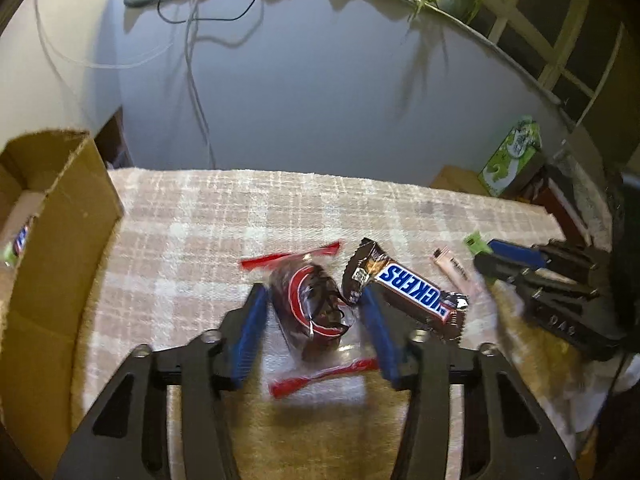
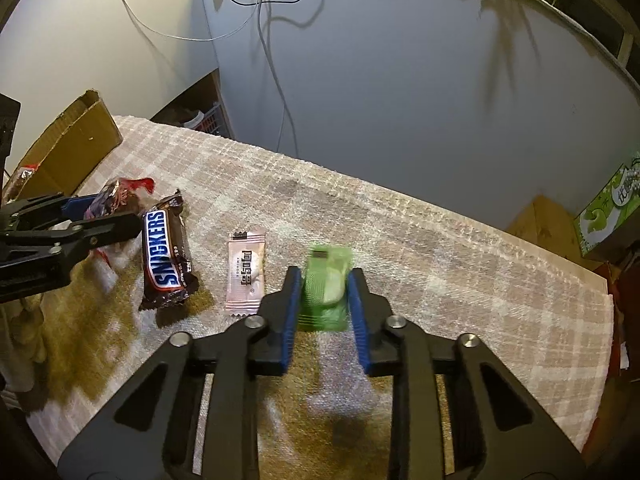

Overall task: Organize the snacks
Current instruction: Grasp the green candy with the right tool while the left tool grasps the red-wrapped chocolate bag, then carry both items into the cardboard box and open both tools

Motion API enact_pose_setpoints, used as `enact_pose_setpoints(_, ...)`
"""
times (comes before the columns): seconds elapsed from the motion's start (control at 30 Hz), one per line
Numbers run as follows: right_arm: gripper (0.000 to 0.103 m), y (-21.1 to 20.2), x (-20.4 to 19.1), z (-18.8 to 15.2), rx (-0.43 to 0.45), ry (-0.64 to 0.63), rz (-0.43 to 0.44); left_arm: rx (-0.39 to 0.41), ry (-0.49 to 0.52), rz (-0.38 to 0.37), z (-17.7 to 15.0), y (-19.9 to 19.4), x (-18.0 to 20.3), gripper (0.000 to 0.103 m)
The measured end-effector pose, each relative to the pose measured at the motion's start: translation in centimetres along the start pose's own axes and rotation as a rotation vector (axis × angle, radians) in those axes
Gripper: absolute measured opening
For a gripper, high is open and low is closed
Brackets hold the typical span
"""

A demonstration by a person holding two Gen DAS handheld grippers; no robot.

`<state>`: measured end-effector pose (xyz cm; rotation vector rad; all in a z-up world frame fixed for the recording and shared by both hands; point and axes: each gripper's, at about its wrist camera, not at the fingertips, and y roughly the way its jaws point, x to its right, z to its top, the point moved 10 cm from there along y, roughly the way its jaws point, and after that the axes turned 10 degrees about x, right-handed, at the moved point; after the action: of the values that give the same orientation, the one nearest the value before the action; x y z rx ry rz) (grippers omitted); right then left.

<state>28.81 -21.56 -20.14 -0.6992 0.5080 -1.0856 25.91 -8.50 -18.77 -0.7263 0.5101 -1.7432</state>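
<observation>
The right gripper point(image 2: 325, 286) is clamped on the green candy point(image 2: 325, 288). The left gripper point(image 1: 311, 320) is apart around the red pack point(image 1: 310, 308), not squeezing. The Snickers point(image 2: 166, 254) and pink packet point(image 2: 245, 272) wait. A few snacks are in the box point(image 1: 52, 216).
</observation>
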Motion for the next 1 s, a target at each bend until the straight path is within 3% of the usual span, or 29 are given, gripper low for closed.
enact_pose_setpoints(0.03,0.023,0.0,0.0,0.0,0.0,-0.004,0.001,0.002,0.008,-0.001,-0.1,0.0,0.0,0.036)
enact_pose_setpoints(0.13,0.022,-0.1,0.0,-0.1,-0.001,-0.014,-0.006,0.008,0.039,0.003,-0.3,-0.2,0.1,0.033)
enact_pose_setpoints(0.63,0.022,-3.3,-0.2,1.3,0.065,0.022,0.003,0.079,0.04,-0.031,0.7,-4.3,-0.2,0.031)
enact_pose_setpoints(1.0,0.022,-5.8,-4.8,4.9,0.136,-0.012,0.067,0.16,0.018,-0.017,2.5,-8.5,-2.4,0.031)
